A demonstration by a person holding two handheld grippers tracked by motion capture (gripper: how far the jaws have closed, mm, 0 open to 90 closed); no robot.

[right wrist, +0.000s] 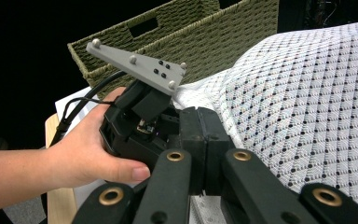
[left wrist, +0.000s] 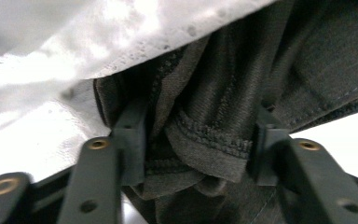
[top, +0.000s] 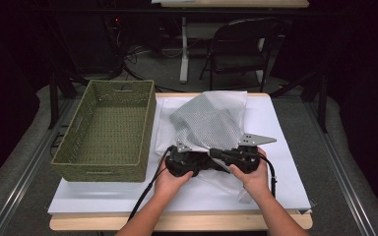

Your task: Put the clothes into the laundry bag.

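Both forearms come in over the near edge of the surface (top: 275, 118), hands side by side near its middle, each wrapped around a tool body from below and behind.

The left tool (top: 189, 160) points toward the far edge and reaches under the white mesh bag (top: 211, 118). In the left gripper view its jaws stand partly closed with a bunched fold of dark grey cloth (left wrist: 214, 121) between them; the pads (left wrist: 133, 140) appear to press on the cloth at both sides.

The right tool (right wrist: 200, 135) has its jaws fully closed, pad against pad; whether a bit of the bag is caught there cannot be told. The right hand (top: 251, 174) holds it level, pointing leftward at the left hand (right wrist: 88, 149).

The bag lies heaped from the middle of the surface toward its far edge, the cloth inside it. A woven green basket (top: 106, 128) sits along the left edge.
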